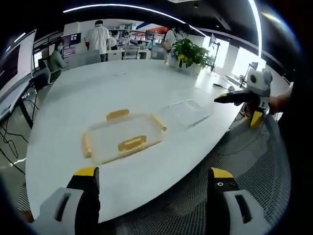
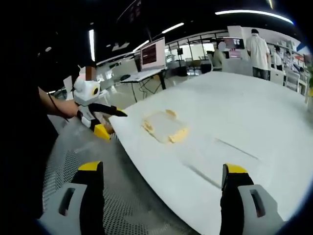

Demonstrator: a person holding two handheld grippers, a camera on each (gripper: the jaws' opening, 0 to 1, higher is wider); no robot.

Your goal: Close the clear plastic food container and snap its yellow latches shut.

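While both claws — left claw (image 1: 149, 196), right claw (image 2: 164, 188) — hover apart and empty, the thin clear lid (image 1: 188, 111) at mid-frame may skid off the white counter (image 1: 88, 93), away from the yellow-latched clear plastic container (image 1: 122, 138).

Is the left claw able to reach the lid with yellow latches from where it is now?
Probably yes. The left claw is open, and the lid lies ahead on the white table with nothing between them.
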